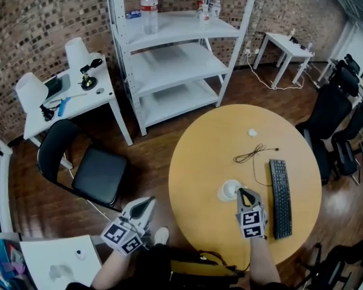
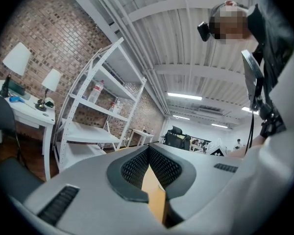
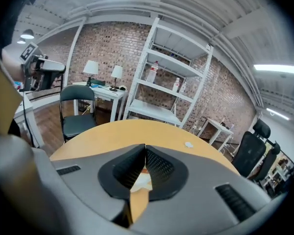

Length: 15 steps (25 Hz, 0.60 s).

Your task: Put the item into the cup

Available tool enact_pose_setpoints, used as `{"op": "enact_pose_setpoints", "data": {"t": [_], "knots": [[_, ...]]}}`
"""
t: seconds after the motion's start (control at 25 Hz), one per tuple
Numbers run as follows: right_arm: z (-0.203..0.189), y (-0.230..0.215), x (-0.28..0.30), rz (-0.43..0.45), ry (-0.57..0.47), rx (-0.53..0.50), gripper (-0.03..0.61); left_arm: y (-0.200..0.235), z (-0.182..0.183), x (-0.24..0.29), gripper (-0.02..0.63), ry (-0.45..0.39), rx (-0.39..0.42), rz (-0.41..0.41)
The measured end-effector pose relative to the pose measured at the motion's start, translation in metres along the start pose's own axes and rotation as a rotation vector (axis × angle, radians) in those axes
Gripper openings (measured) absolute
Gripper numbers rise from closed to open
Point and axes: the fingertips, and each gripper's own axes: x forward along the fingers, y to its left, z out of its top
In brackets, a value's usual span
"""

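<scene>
Two grippers shut, both empty; item loose on table

Both jaw pairs are closed tip to tip with nothing gripped.

Right gripper [image 1: 244, 191]: over the round table [image 1: 199, 162], tips just beside the cup [image 1: 228, 191] on its right side, maybe over the rim. I cannot tell if they touch. In the right gripper view, the right gripper [image 3: 145, 148] has its ribbed pads meeting at the front. A pale patch with an orange tinge shows below them, too cut off to identify.

Left gripper [image 1: 150, 201]: off the table on the left, held above the floor near the chair [image 1: 91, 171]. In the left gripper view, the left gripper [image 2: 148, 148] has its pads together, and only a sliver of yellow tabletop shows in the gap behind the tips.

Item [image 1: 252, 133]: small, white, flattish blob, plain, no visible marking. Too small to tell its exact shape. It lies on the far part of the table, well apart from the cup and both grippers, and shows as a pale dot on the tabletop in the right gripper view [image 3: 188, 144].

Cup: white, upright, near the table's front. Contents not readable.

Also on the table: black keyboard [image 1: 281, 198] right of the cup, and thin black cable [image 1: 254, 153] between item and keyboard.
</scene>
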Motion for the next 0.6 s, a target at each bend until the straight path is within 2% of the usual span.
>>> {"op": "enact_pose_setpoints", "data": {"t": [0.2,0.32,0.6], "knots": [[0.002,0.006,0.017,-0.016,-0.013,0.039,0.012,0.023,-0.009,-0.026,0.003,0.017,-0.021,0.074],[-0.003,0.008,0.021,-0.018,-0.005,0.037,0.028,0.023,-0.015,-0.028,0.003,0.015,-0.043,0.078],[-0.003,0.001,0.016,-0.021,-0.026,0.062,0.029,0.008,-0.006,-0.016,0.003,-0.009,-0.033,0.060]]}}
